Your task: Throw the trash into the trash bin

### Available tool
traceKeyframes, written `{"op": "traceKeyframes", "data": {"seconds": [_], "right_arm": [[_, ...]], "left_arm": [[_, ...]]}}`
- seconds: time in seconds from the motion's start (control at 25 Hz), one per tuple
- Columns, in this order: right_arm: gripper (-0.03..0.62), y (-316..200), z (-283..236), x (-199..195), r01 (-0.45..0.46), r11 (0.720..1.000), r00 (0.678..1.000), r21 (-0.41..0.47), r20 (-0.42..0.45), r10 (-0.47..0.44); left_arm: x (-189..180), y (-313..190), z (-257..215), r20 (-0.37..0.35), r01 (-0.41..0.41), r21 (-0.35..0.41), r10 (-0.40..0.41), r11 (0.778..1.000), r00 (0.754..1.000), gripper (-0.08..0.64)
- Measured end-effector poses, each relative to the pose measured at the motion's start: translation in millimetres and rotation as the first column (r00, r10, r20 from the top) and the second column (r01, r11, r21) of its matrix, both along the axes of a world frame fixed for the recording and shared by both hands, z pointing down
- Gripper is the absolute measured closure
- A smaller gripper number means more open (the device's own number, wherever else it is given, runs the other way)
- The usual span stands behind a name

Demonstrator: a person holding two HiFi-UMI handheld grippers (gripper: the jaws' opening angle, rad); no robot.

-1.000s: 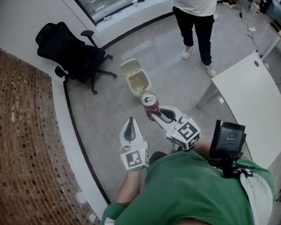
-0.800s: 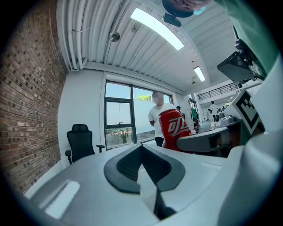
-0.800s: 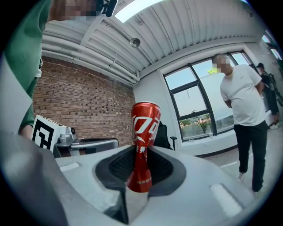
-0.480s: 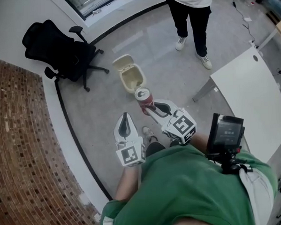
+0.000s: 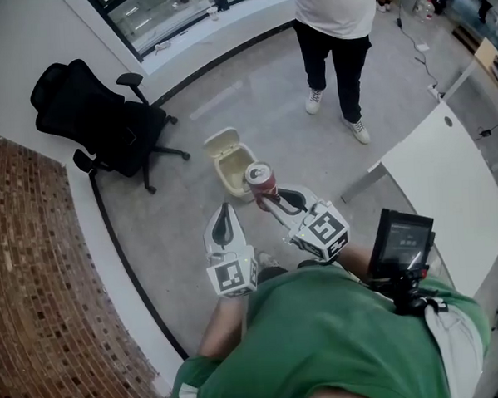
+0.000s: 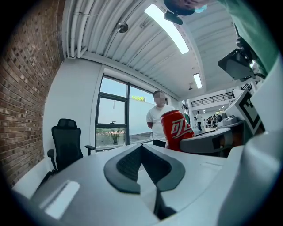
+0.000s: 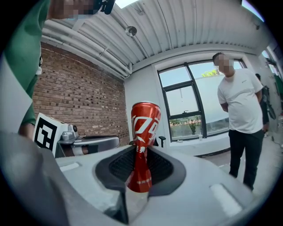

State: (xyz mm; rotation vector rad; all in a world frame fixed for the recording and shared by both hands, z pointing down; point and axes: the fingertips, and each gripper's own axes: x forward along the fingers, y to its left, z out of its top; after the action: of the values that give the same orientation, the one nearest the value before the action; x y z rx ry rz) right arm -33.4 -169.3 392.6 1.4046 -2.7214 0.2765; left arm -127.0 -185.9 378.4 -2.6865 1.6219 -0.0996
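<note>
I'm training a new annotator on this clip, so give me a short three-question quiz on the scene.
1. True or false: the trash bin's lid stands open.
2. Which has nothing between its jaws? A) left hand-held gripper B) right hand-held gripper C) neither
3. What does the right hand-held gripper hold?
Key: 1 true; 2 A; 3 a dented red soda can.

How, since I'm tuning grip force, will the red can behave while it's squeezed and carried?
The red can is pinched to a narrow waist where the right gripper holds it, so its wall is probably thin and soft; it's likely empty and light. Its glossy round body may slip or roll once released.
</note>
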Motion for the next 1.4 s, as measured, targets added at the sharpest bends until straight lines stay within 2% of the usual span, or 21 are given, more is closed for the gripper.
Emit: {"op": "traceKeyframes", "data": {"seconds": [0.2, 0.36, 0.56, 0.88, 1.08, 1.4], "right_arm": [[0.517, -28.1, -9.8, -20.8, -0.028, 1.0, 1.0, -0.005, -0.007, 0.028], [0.517, -47.0, 1.9, -52.4, -0.04, 0.999, 0.999, -0.012, -0.013, 0.04], [0.517, -60.6, 10.7, -77.3, -0.039, 0.999, 0.999, -0.038, -0.019, 0.038], [0.517, -90.5, 19.4, -90.4, -0.028, 0.998, 1.0, -0.056, -0.012, 0.028], [0.517, -116.1, 26.0, -97.9, -0.013, 0.998, 1.0, -0.06, -0.002, 0.013], [0.517, -155.6, 28.8, -92.0, -0.01, 0.998, 1.0, -0.063, -0.012, 0.009]], "left_arm": [[-19.6, -32.0, -6.4, -0.019, -0.03, -0.009, 0.03, 1.0, 0.999, 0.557], [-51.5, -52.5, 5.1, -0.021, -0.047, -0.008, 0.046, 0.999, 0.999, 0.557], [-79.3, -65.0, 17.4, -0.028, -0.044, -0.044, 0.042, 0.998, 0.999, 0.557], [-93.3, -93.2, 23.8, -0.024, -0.023, -0.047, 0.022, 0.999, 0.999, 0.557], [-99.6, -117.5, 29.6, 0.003, -0.002, -0.057, 0.002, 0.998, 1.0, 0.557], [-87.4, -156.9, 33.5, 0.003, -0.011, -0.063, 0.011, 0.998, 1.0, 0.557]]}}
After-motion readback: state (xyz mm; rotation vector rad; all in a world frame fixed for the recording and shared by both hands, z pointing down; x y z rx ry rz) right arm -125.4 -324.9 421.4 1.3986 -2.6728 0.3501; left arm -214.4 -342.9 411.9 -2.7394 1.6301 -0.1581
